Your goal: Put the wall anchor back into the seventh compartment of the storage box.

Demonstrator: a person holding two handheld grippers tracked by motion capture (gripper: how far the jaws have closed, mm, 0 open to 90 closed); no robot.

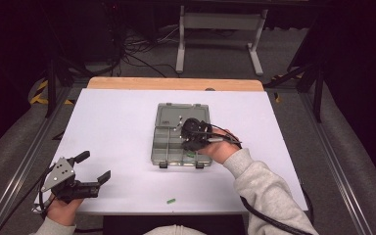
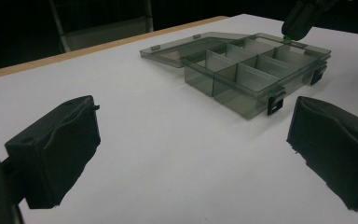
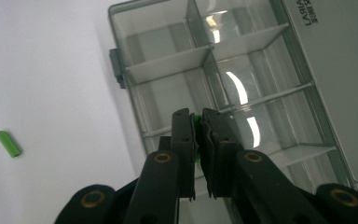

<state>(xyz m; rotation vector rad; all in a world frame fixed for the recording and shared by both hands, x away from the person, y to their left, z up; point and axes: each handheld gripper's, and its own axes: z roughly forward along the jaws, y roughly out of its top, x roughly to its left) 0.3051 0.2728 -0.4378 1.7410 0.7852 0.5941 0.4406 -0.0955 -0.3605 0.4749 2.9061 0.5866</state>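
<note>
**Right gripper holds a green piece over the open box**

High view: the right gripper point(image 1: 192, 138) hangs over the near right part of the compartment box point(image 1: 169, 142), mid-tabletop, forearm angling in from the near right corner. The left gripper point(image 1: 94, 169) rests near the near left corner, jaws spread wide and empty. A second green piece point(image 1: 171, 200) lies by the near edge.

Left gripper view: both jaws stand wide apart above the bare tabletop point(image 2: 168, 154).

Right gripper view: jaws clamp a small green piece point(image 3: 196, 122) above the box's compartments.
</note>
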